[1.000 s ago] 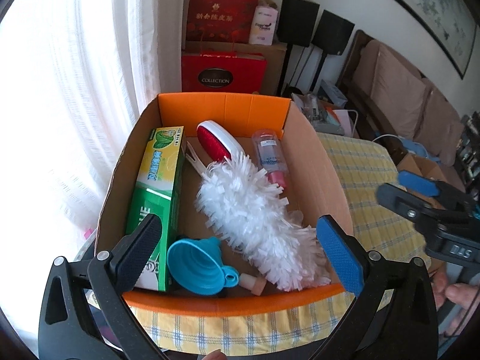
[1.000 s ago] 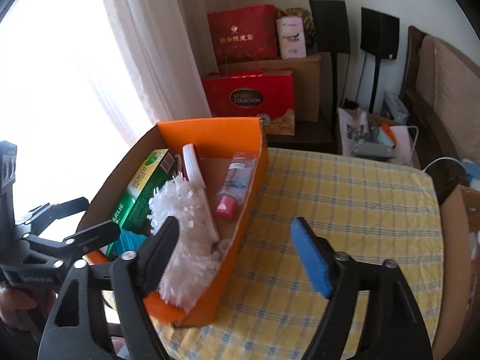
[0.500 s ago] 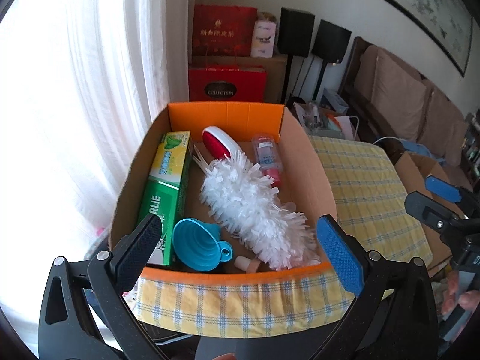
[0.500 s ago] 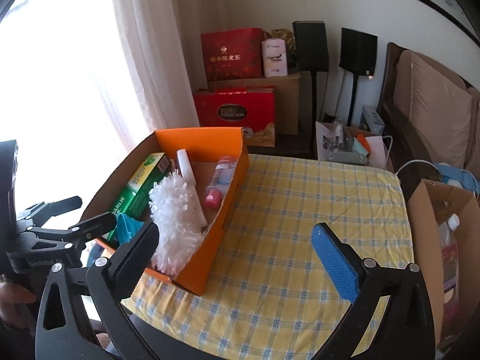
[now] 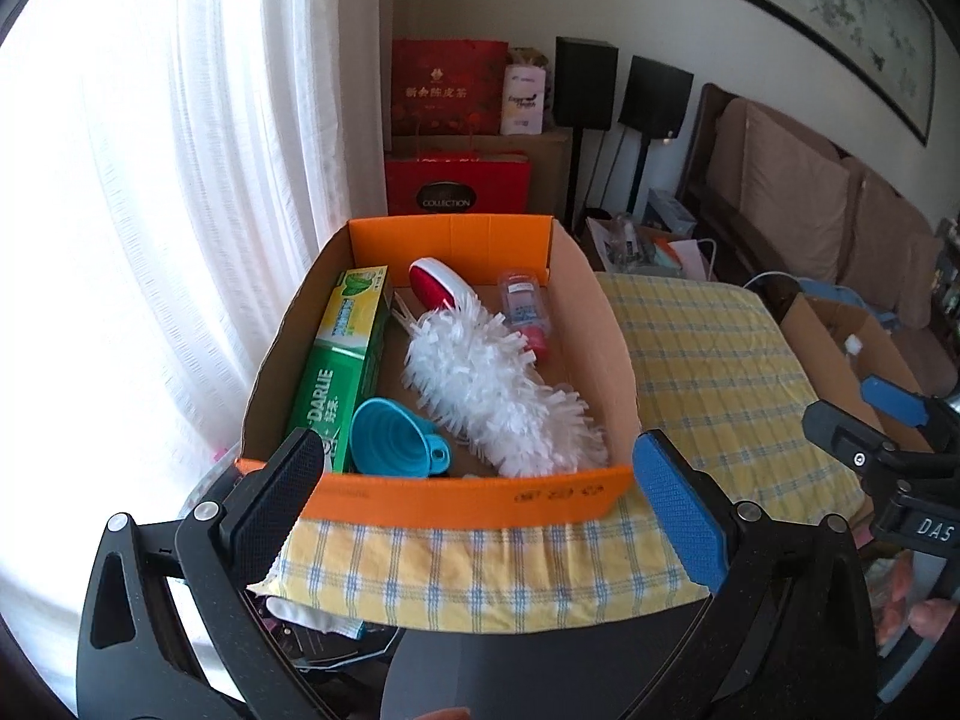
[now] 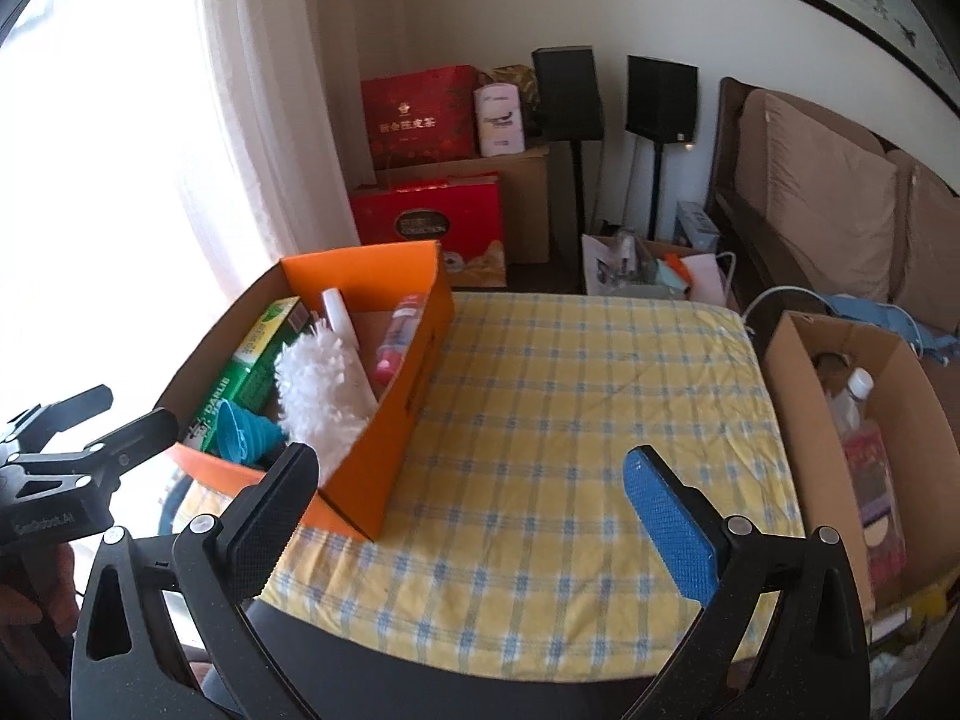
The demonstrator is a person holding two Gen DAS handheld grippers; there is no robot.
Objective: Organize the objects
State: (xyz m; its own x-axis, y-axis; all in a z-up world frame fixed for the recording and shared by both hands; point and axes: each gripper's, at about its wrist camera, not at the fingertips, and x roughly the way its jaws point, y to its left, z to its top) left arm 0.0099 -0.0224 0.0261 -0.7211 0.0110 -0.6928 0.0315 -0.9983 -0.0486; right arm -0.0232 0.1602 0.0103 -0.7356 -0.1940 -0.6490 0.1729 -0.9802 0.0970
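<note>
Both grippers gape wide, gripping nothing — left gripper [image 5: 480,510] short of the orange box [image 5: 456,498] at the tablecloth's [image 6: 588,396] left edge, right gripper [image 6: 474,516] over the near edge; inside lie toothpaste carton [image 5: 342,360], white duster [image 5: 498,384], blue funnel [image 5: 396,438]

- The green box [image 5: 339,378] lying in the orange carton [image 5: 456,501] reads "DARLIE" in white capitals along its side, with small Chinese characters next to it that are too small to make out.
- The lower red gift bag [image 5: 457,185] carries a dark oval label with "COLLECTION".
- The upper red bag [image 5: 447,87] has a line of gold Chinese characters; I cannot read them surely.
- The right gripper [image 5: 882,420], seen from the left wrist view, shows white letters "DAS" on its body, cut off at the edge.
- The carton's front wall bears small dark printed marks, unreadable.
</note>
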